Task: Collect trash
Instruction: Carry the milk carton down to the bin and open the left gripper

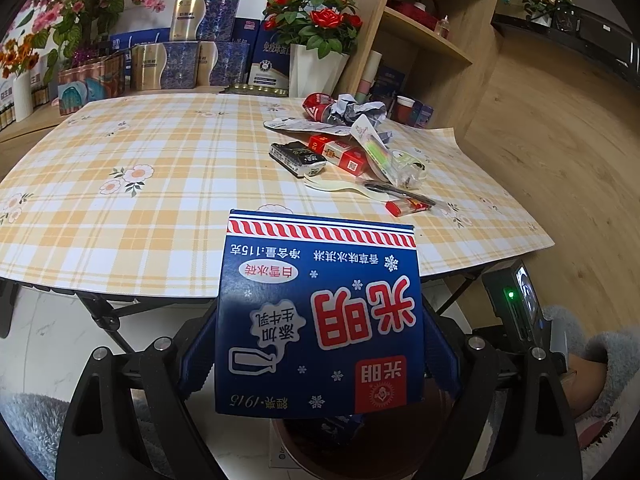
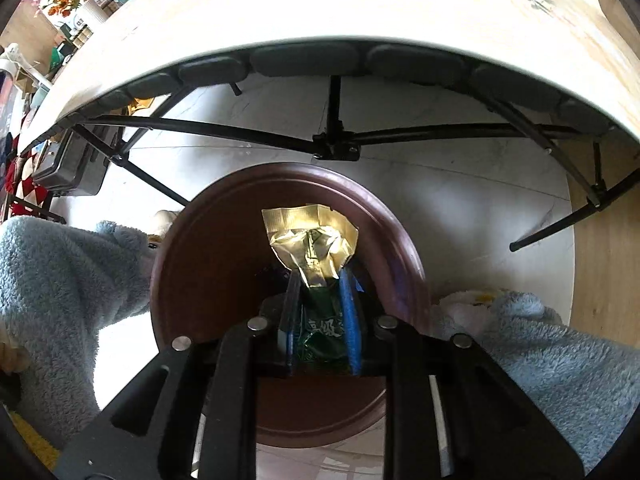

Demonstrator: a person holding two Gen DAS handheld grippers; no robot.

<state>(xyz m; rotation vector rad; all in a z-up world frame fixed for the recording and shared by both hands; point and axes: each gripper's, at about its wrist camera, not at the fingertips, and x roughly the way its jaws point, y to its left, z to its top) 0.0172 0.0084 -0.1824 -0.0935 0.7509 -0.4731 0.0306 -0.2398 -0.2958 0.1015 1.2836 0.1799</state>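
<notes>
Left black two-finger gripper (image 1: 320, 316): jaws set wide, blue pads pressed flat on both sides of a blue printed carton (image 1: 318, 316), so the wide opening is a grip, not free air. It is tilted moderately downward and the carton stands upright between the fingers. Right black two-finger gripper (image 2: 320, 304): pointed steeply down, jaws narrow, a crumpled gold-and-green foil wrapper (image 2: 316, 256) sits between the fingers; can't tell whether the pads press on it. Fluffy pale-blue sleeves (image 2: 60, 280) flank the right gripper on both sides; part of a hand (image 1: 586, 380) shows at the left view's right edge.
</notes>
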